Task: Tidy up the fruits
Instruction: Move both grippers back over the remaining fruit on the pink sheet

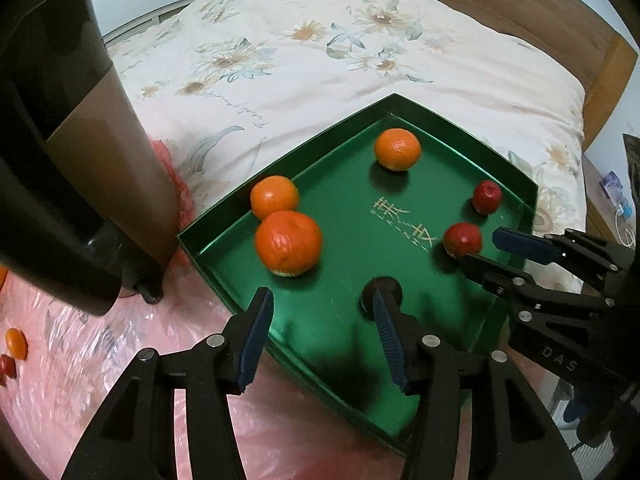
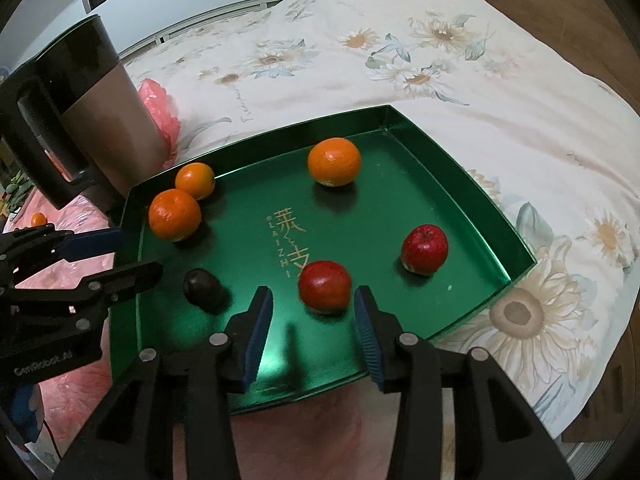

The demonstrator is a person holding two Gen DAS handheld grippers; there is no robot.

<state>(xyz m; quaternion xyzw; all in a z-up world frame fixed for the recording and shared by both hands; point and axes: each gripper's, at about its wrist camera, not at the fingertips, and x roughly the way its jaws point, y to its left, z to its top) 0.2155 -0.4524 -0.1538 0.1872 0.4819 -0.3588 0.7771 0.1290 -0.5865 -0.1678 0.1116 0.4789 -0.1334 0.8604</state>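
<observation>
Nearest, the left claw stands apart and empty over the green tray, a dark fruit, perhaps a plum, just beyond its pad. The right claw gapes, a red apple just ahead of its tips, untouched. Farther in lie another apple and three oranges.

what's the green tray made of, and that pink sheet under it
Green tray: probably thin metal or foil-coated card, with a glossy, mirror-like finish; fruit shadows and reflections show on its floor, and its walls have sharp folded corners.

Pink sheet: looks like thin plastic film, crinkled and shiny, with bright wrinkle highlights.
</observation>
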